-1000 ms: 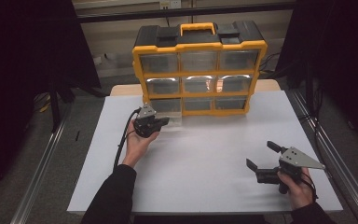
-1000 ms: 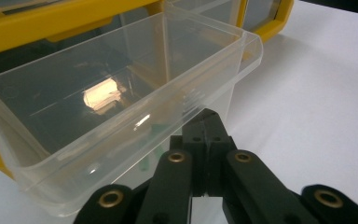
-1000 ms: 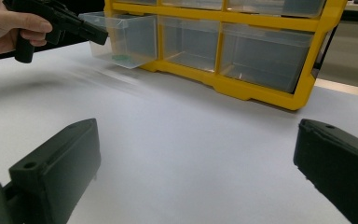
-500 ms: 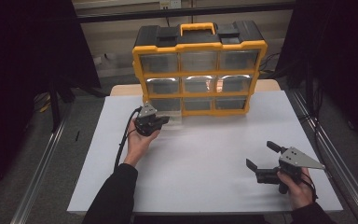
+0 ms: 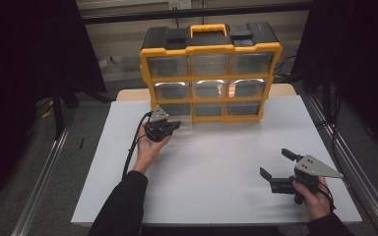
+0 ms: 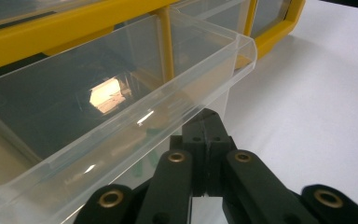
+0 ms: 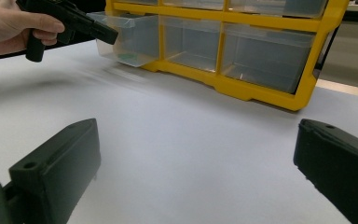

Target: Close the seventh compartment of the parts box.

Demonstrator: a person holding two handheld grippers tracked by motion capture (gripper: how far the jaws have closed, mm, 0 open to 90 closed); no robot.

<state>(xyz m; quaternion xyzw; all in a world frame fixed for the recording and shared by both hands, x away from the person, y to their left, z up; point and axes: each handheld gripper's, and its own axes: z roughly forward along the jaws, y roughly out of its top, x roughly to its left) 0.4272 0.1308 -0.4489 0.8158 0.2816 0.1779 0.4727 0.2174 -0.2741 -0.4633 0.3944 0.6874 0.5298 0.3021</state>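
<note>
My left gripper (image 5: 173,126) is pinched on the front lip of the clear plastic drawer (image 6: 121,93), the bottom-left one of the yellow organizer cabinet (image 5: 210,49) standing at the far middle of the white table (image 5: 216,157). In the left gripper view my jaws meet tight right under the drawer's rim, so I judge they are clamped on its thin front wall, which gives me a handle to slide it by. The drawer sits partly pulled out toward me, jutting past the yellow frame while its neighbours sit flush. Something small and green (image 7: 128,57) lies at its bottom, too blurred to name. I hold the left gripper level and close against the cabinet so the pull runs straight along the drawer's track. My right gripper (image 5: 277,170) rests low at the near right of the table, well apart from the cabinet, with its jaws spread wide and nothing between them, out of the way yet ready to reach into the drawer.
</note>
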